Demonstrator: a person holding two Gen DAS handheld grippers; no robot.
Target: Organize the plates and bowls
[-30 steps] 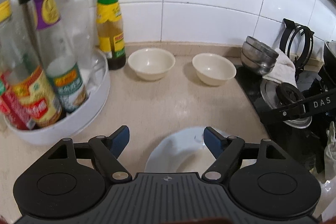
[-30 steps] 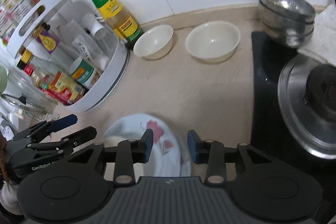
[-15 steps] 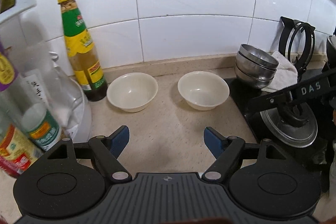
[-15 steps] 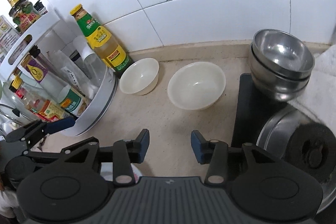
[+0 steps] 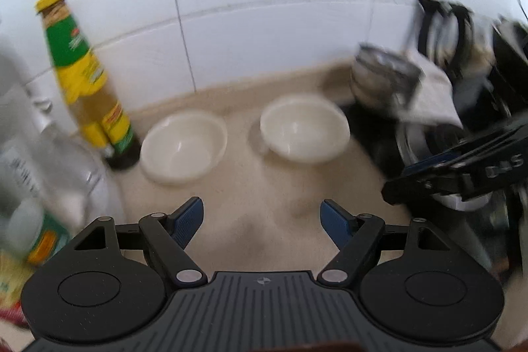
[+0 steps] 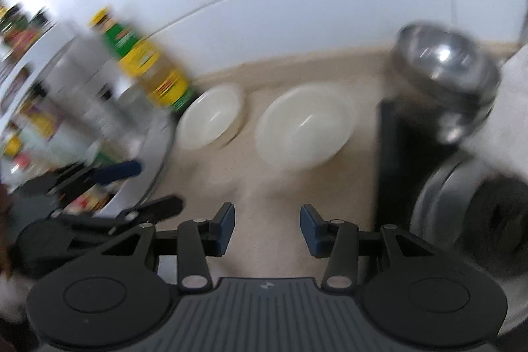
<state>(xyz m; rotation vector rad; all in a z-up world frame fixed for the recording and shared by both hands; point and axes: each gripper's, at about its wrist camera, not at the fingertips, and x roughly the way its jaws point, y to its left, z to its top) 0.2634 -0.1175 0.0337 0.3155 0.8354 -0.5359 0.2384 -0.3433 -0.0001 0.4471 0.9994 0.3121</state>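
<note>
Both grippers are hovering empty: the left gripper with jaws wide, the right gripper having just parted its jaws, lining up on two cream bowls sitting ahead on the tabletop.

Both views are smeared by motion. Left of the left hand-held gripper, the rack of jars is cut off by the edge, its labels unreadable. Ahead and right of the right hand-held gripper, the steel bowls blur into perhaps two stacked.
</note>
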